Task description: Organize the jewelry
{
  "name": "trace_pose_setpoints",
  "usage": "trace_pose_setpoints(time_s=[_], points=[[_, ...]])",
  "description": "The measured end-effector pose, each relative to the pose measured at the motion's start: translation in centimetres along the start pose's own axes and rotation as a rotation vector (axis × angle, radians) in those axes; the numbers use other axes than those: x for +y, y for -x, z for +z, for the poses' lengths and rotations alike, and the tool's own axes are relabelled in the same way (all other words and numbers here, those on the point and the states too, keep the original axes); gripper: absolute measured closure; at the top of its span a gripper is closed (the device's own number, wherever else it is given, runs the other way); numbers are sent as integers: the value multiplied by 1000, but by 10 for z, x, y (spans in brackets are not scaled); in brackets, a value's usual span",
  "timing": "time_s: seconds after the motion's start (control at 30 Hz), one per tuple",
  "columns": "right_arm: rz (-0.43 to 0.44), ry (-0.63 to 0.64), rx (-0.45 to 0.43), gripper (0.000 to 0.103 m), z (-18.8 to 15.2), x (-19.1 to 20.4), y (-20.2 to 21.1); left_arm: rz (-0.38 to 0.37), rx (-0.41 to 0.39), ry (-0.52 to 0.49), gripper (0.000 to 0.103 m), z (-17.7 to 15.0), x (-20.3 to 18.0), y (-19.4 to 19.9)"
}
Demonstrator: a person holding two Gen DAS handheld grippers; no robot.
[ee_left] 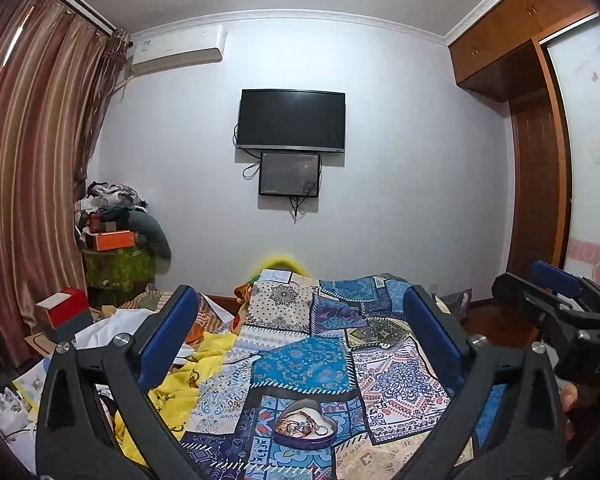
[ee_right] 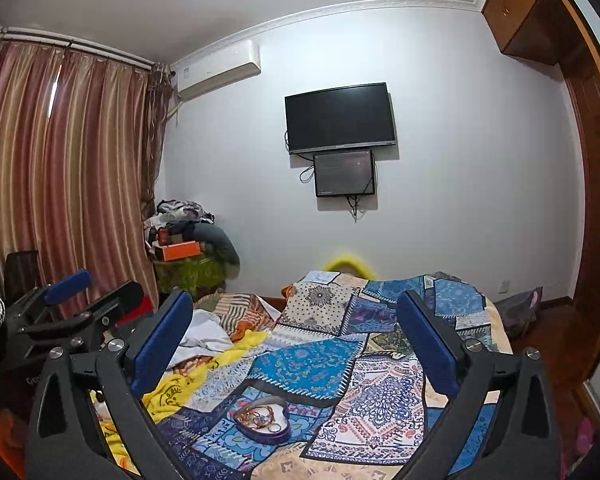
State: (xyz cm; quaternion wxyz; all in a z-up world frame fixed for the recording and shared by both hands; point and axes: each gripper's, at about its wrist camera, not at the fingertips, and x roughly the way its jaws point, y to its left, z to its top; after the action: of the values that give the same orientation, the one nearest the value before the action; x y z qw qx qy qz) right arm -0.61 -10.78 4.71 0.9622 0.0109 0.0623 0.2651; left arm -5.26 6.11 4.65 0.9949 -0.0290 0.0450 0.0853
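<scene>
A purple heart-shaped tin [ee_left: 305, 426] holding a tangle of gold and beaded jewelry lies on the patchwork bedspread [ee_left: 300, 364]. It also shows in the right wrist view [ee_right: 263, 422]. My left gripper [ee_left: 300, 334] is open and empty, held above and behind the tin. My right gripper [ee_right: 296, 340] is open and empty, likewise above the tin. The right gripper shows at the right edge of the left wrist view [ee_left: 556, 300]; the left gripper shows at the left of the right wrist view [ee_right: 84, 296].
A yellow cloth [ee_left: 180, 384] and white clothes [ee_left: 112, 324] lie crumpled on the bed's left side. A red box [ee_left: 66, 306] and a pile of boxes and clothes [ee_left: 116, 232] stand by the curtain. A wardrobe [ee_left: 540, 160] is at right.
</scene>
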Motion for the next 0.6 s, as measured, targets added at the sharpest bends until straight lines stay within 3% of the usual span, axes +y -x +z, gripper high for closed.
trace_pose_setpoints(time_s=[0.6], points=[[7, 8, 19, 2, -4, -1, 9, 0, 16, 4, 0, -7, -2, -2]])
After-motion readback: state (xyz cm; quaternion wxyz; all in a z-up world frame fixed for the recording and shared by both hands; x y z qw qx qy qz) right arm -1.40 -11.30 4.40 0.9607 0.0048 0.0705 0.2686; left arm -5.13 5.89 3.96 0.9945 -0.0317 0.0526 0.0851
